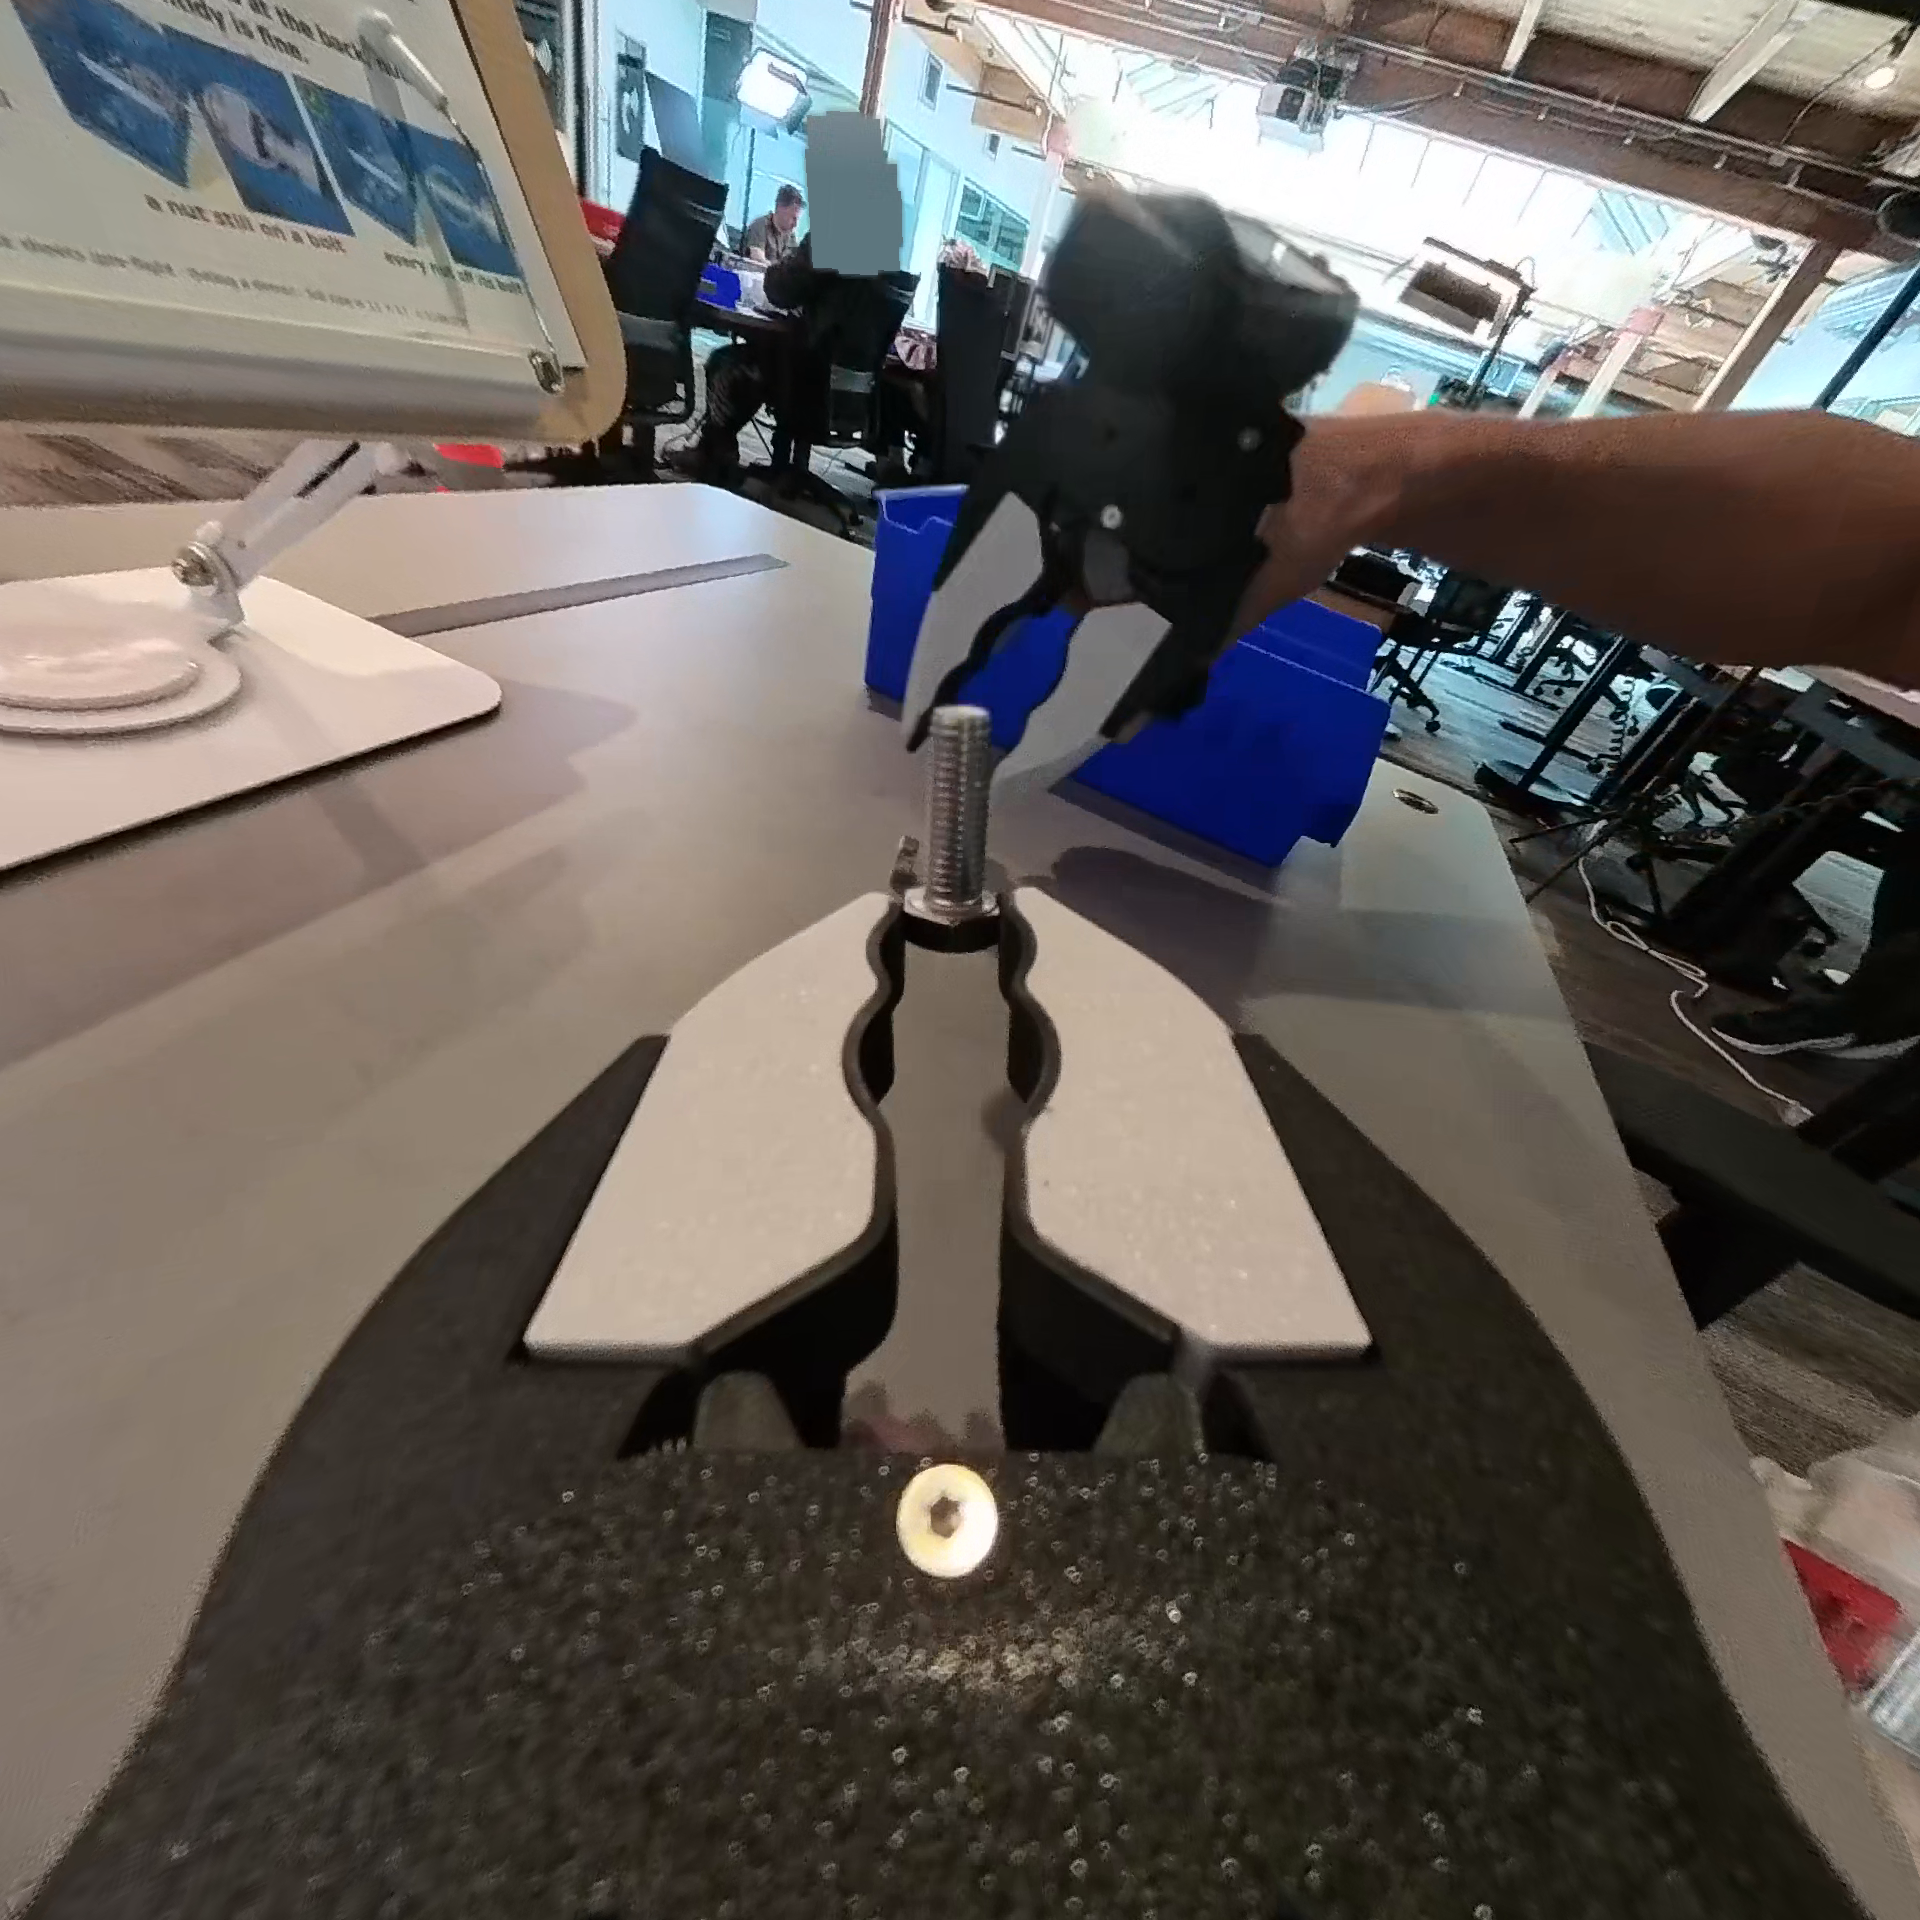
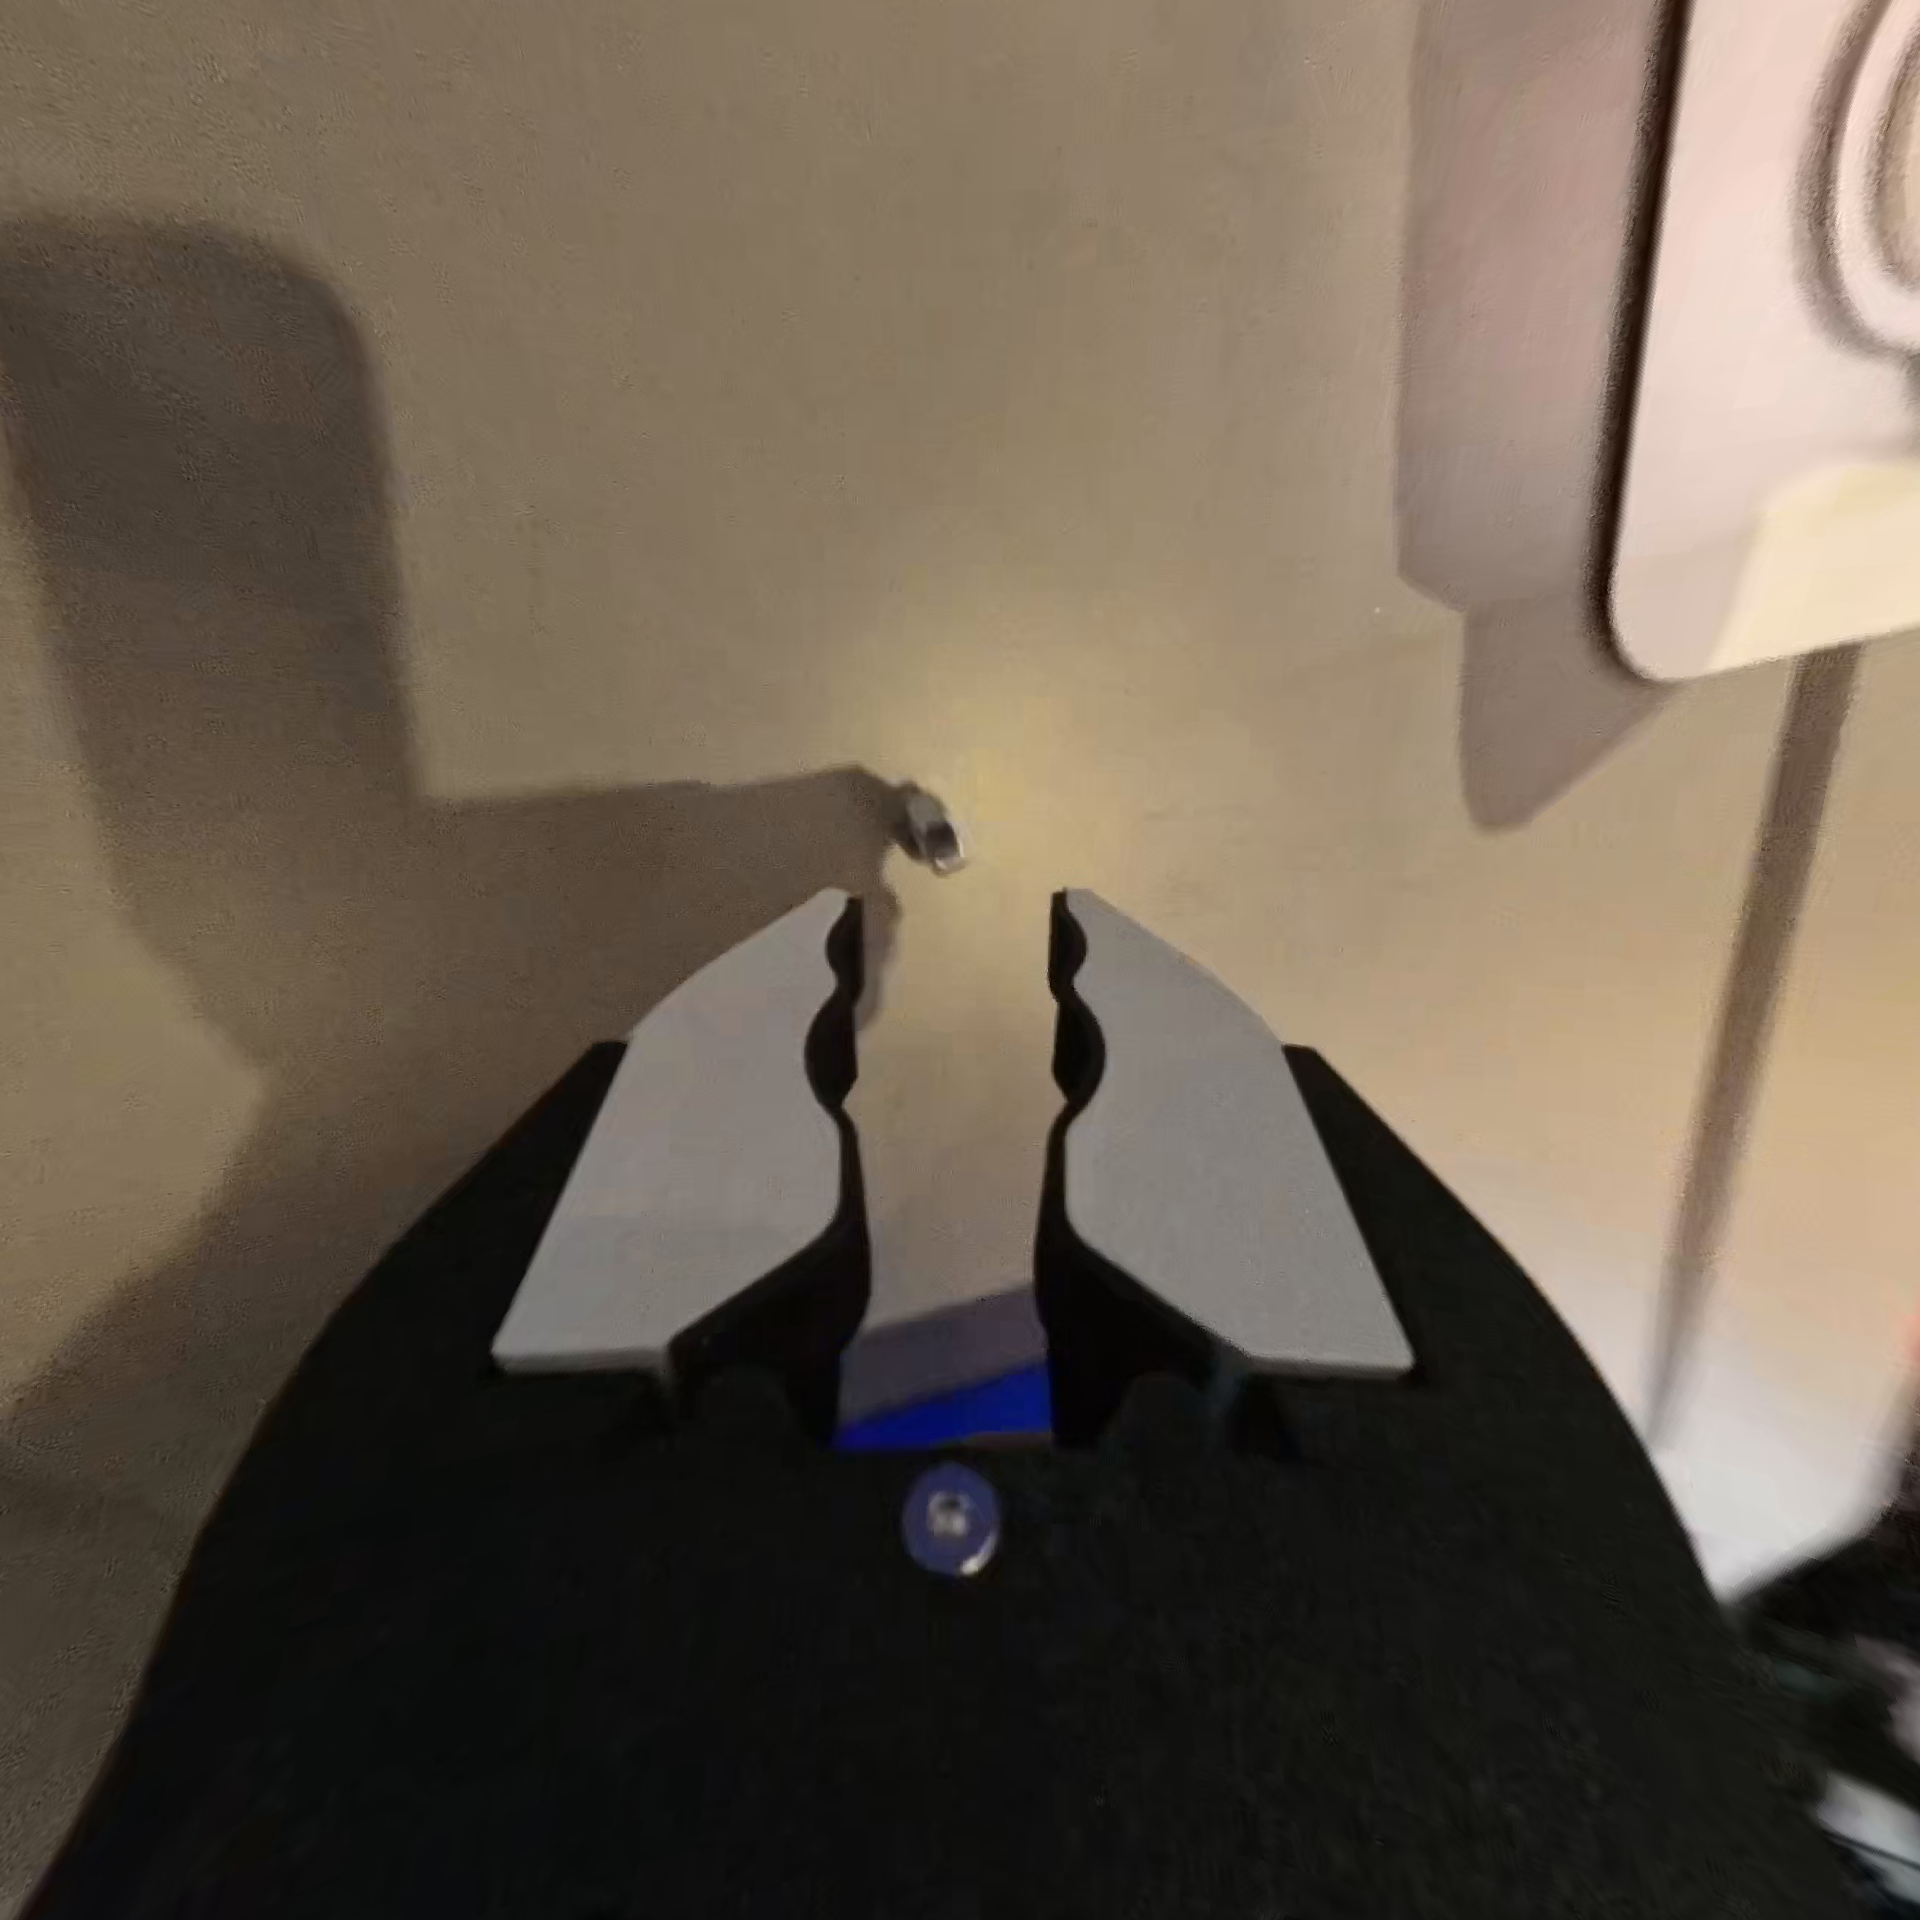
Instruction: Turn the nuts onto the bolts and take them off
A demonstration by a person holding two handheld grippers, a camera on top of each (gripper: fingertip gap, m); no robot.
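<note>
The only writing that shows stands on a printed instruction sheet (image 1: pixel 249 156) in the left wrist view, at the upper left. The sheet sits in a light frame (image 1: pixel 540 260) with a tan edge, carried on a white stand (image 1: pixel 260 644) that rests on the worktop (image 1: pixel 644 727). It bears lines of dark print on white, above and below a row of small blue photographs, with a finer line at the bottom that is too blurred to read. A strip of the sheet is cut off by the picture's edge. The right wrist view shows no writing, labels, numbers or signs.
</note>
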